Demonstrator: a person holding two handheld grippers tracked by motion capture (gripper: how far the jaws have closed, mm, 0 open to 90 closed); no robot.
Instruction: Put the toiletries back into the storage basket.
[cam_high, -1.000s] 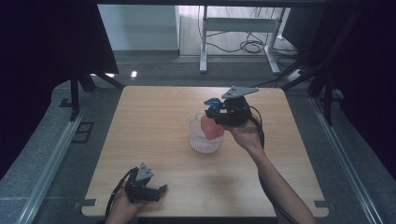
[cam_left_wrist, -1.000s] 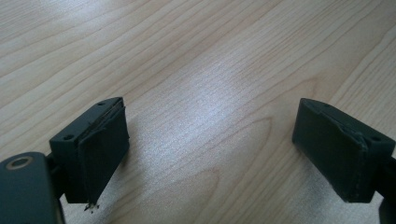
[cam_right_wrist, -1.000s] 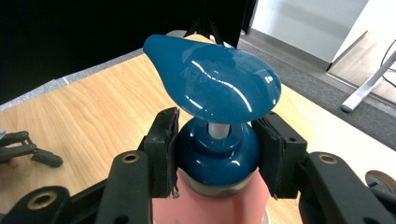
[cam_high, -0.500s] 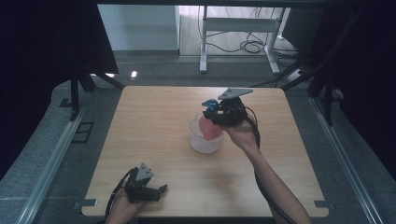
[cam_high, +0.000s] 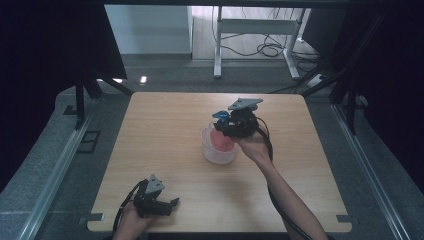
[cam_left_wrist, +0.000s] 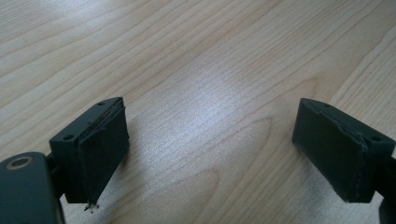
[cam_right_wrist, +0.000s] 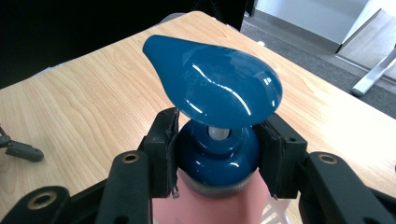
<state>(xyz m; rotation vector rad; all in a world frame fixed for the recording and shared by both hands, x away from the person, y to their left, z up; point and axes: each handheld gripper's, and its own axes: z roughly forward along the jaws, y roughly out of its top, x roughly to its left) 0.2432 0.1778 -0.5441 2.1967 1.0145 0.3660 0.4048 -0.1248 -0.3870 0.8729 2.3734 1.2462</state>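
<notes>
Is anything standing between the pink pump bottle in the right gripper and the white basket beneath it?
Nothing visible does. The right gripper is shut on the blue collar of the pink pump bottle, whose lower part already sits inside the white basket; nothing else shows in the basket.

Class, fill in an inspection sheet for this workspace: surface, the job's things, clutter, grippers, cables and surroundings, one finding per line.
Surface: light wooden table, bare wood grain under the left gripper.
Job's things: pink pump bottle with blue pump head, standing in a white perforated basket near the table's middle.
Clutter: nothing seen.
Grippers: right gripper shut on the bottle's blue collar, pads pressing both sides; left gripper open, nothing between its jaws, low at the table's near edge.
Cables: a black cable trails along the right forearm; loose cables on the floor behind the table.
Surroundings: dark curtains at both sides, a white metal frame behind, grey floor.
</notes>
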